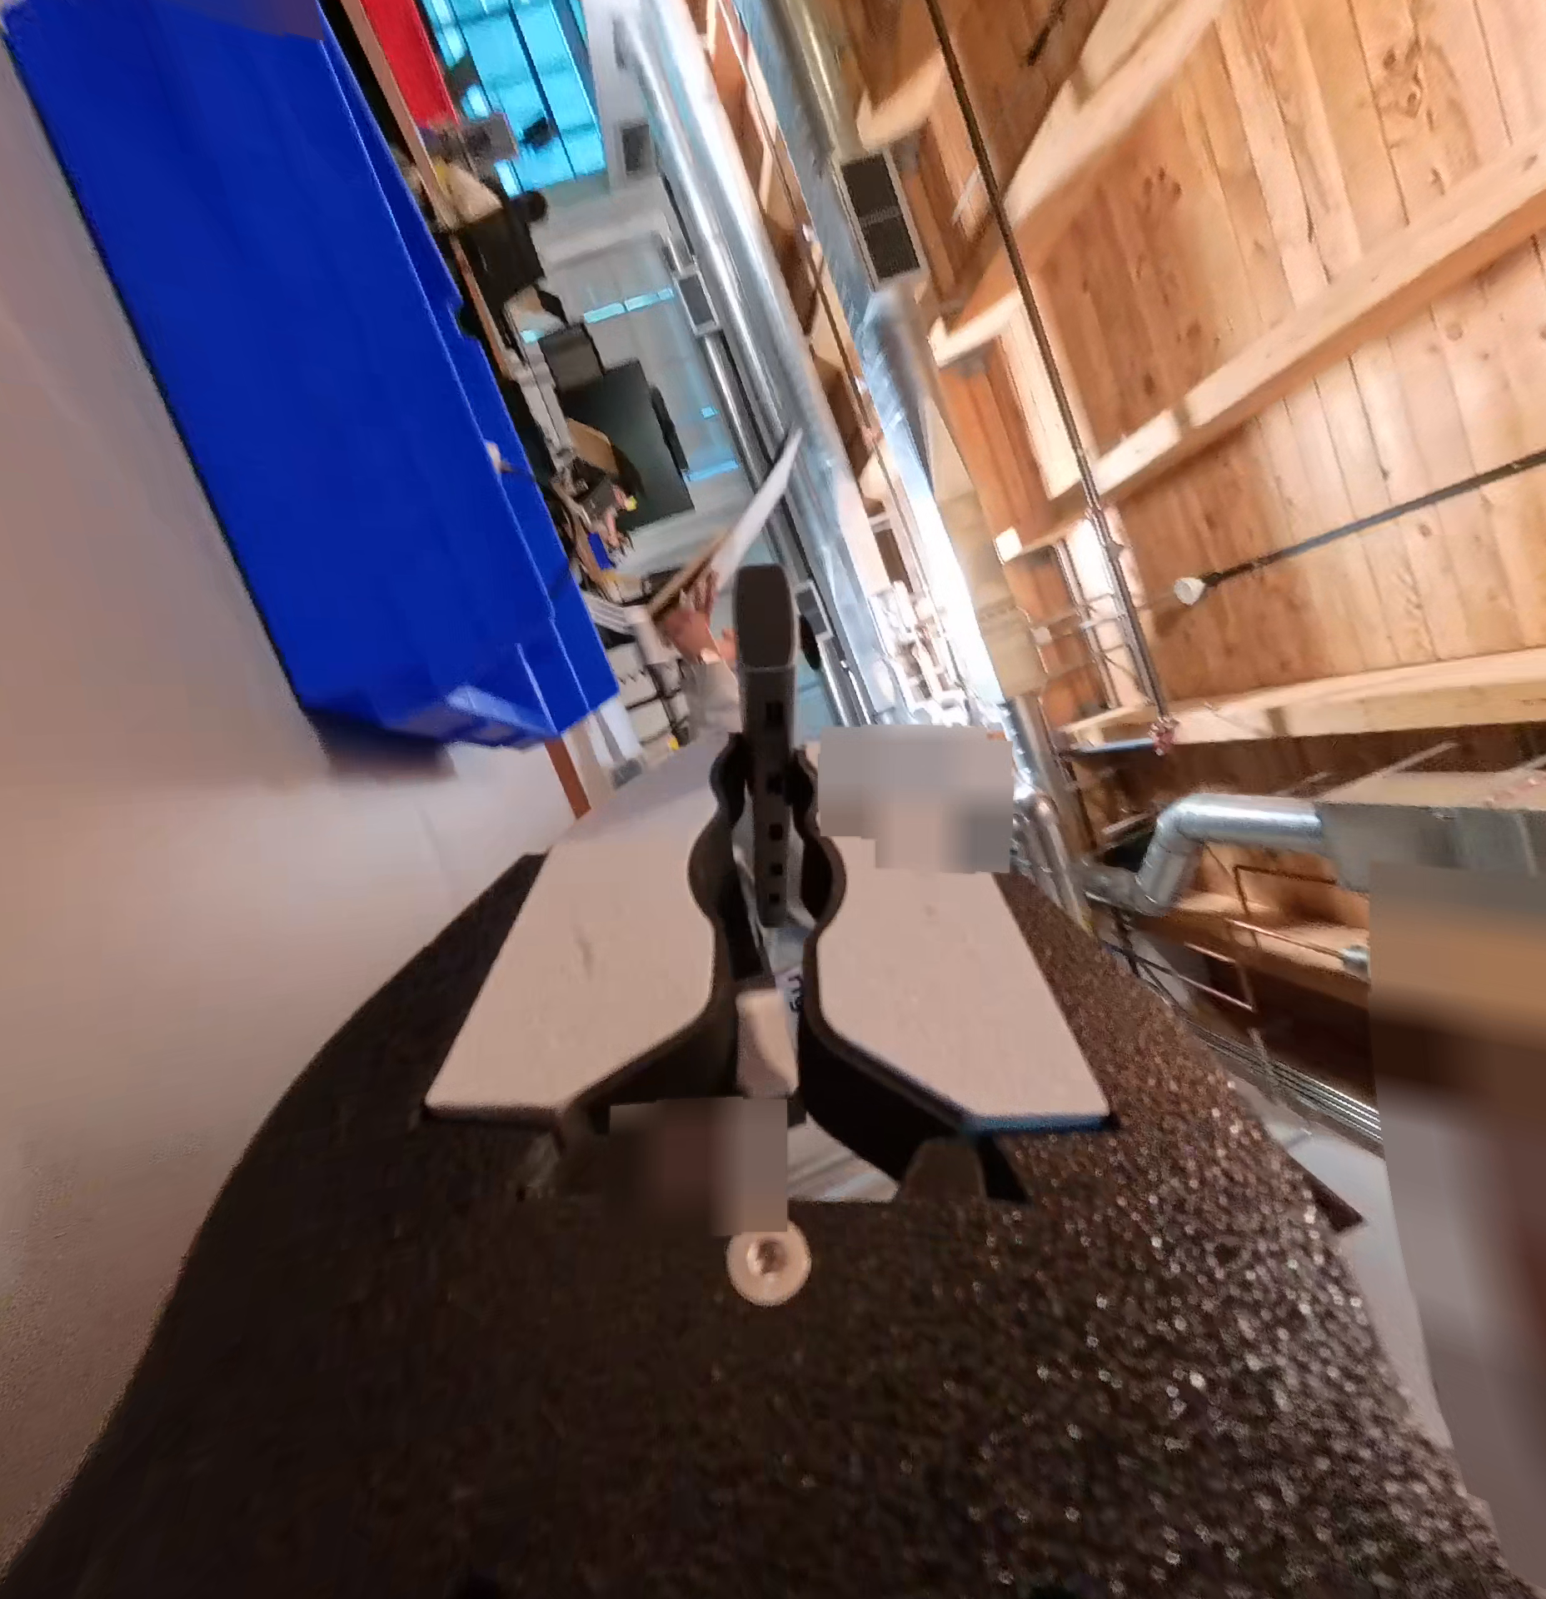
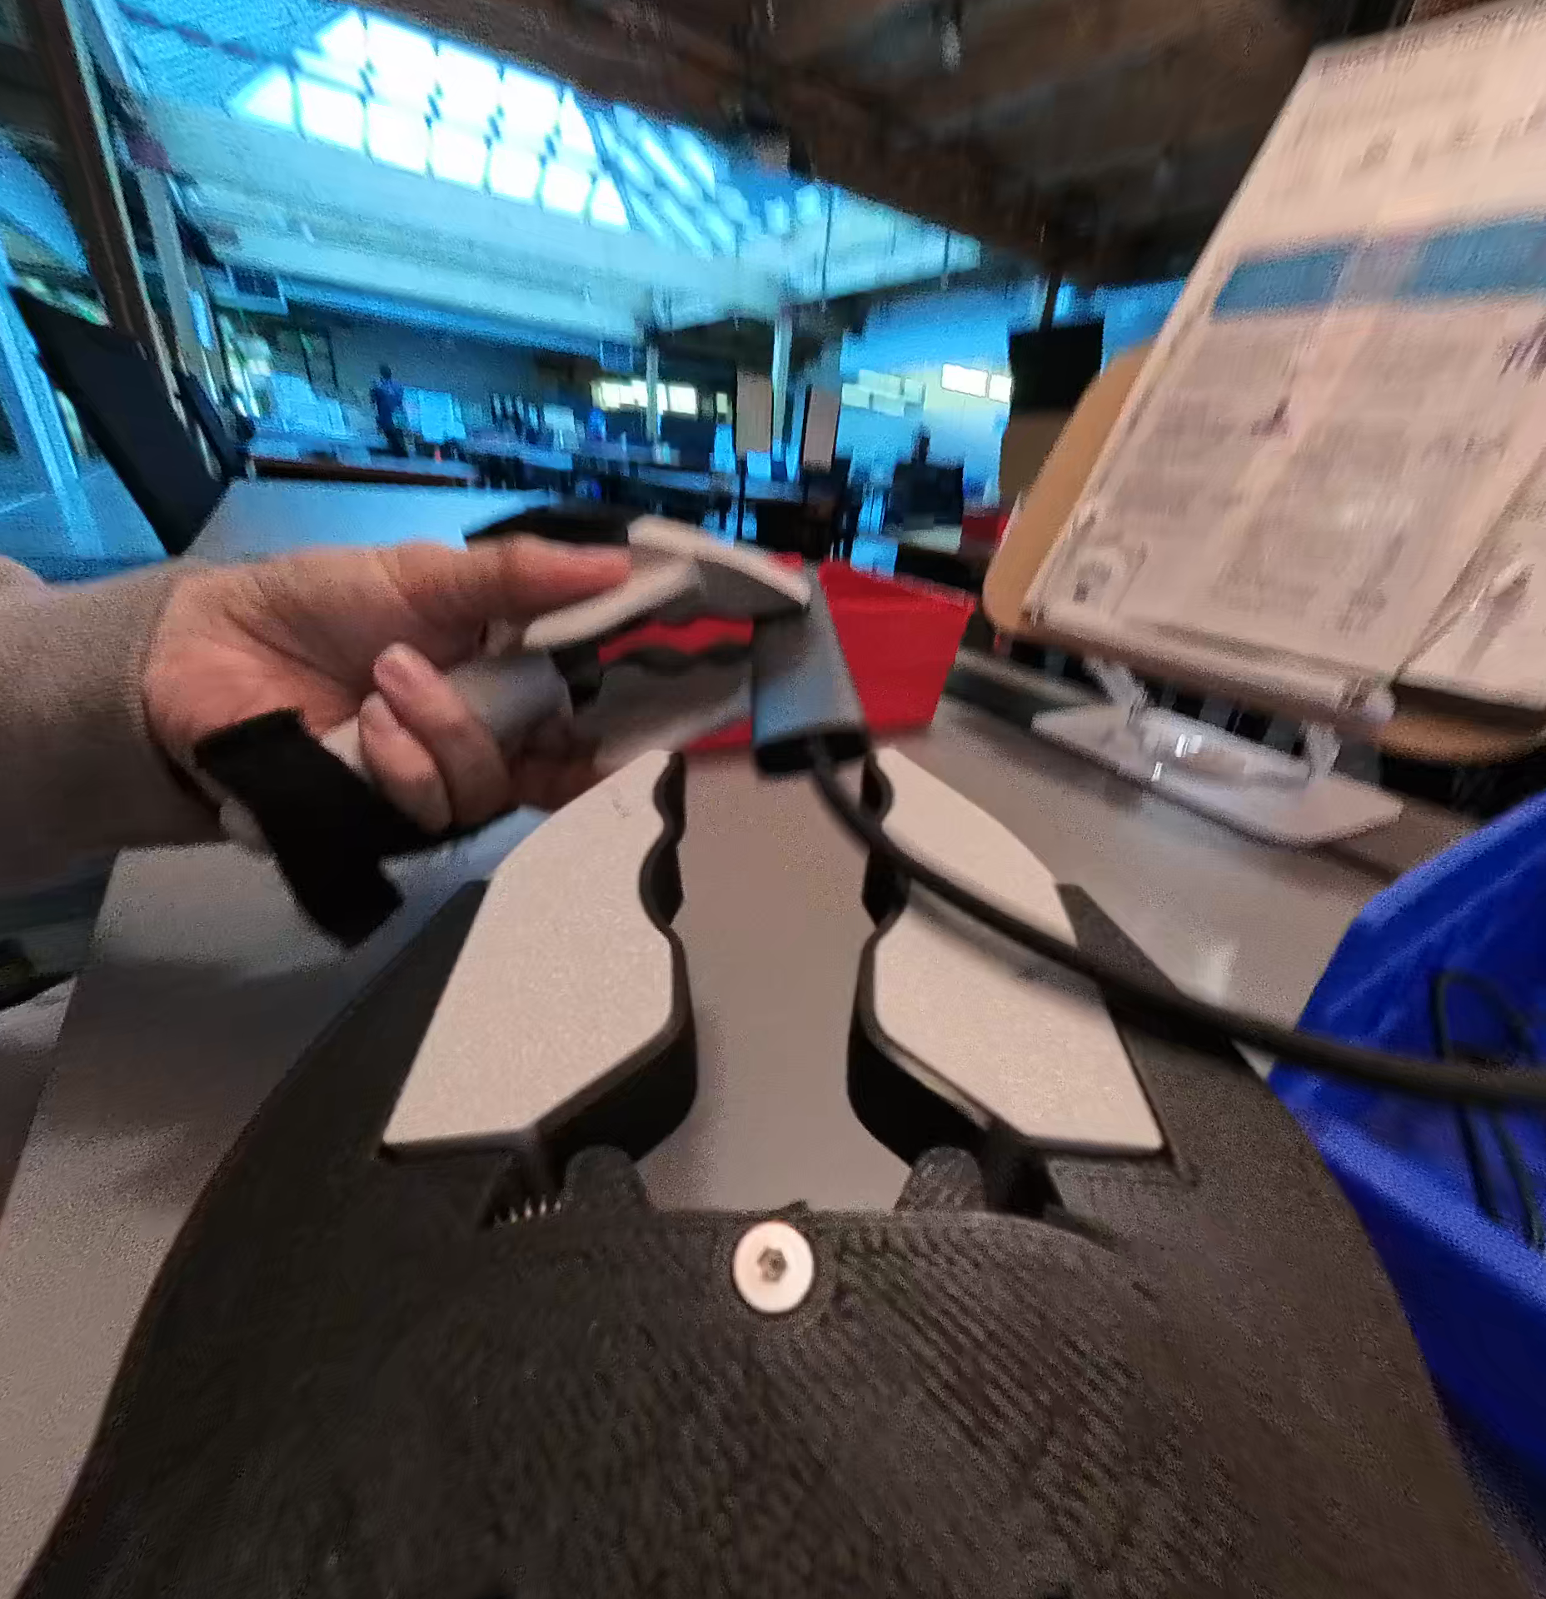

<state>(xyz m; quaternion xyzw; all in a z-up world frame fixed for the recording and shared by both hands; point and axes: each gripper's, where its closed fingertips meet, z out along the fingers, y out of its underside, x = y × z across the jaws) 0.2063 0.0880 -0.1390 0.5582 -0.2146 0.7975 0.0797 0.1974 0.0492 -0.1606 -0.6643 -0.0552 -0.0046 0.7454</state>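
Note:
My left gripper (image 1: 765, 761) is shut on a slim dark grey adapter (image 1: 763, 640) with a row of ports, which stands out past the fingertips. The view is tilted up toward a wooden ceiling. In the right wrist view a hand (image 2: 319, 640) holds that left gripper (image 2: 709, 588), with the adapter (image 2: 804, 683) hanging from it. The adapter's black cable (image 2: 1012, 943) runs right across my right gripper's right finger. My right gripper (image 2: 774, 770) is open and empty, its fingertips just below the adapter's cable end.
A blue bin (image 2: 1445, 1038) stands at the right, where the cable leads; it also shows in the left wrist view (image 1: 319, 389). A red bin (image 2: 891, 640) sits behind the adapter. A printed sheet on a clear stand (image 2: 1323, 433) stands on the grey table (image 2: 1142, 874). About 6 centimeters separates my left fingertips from my right.

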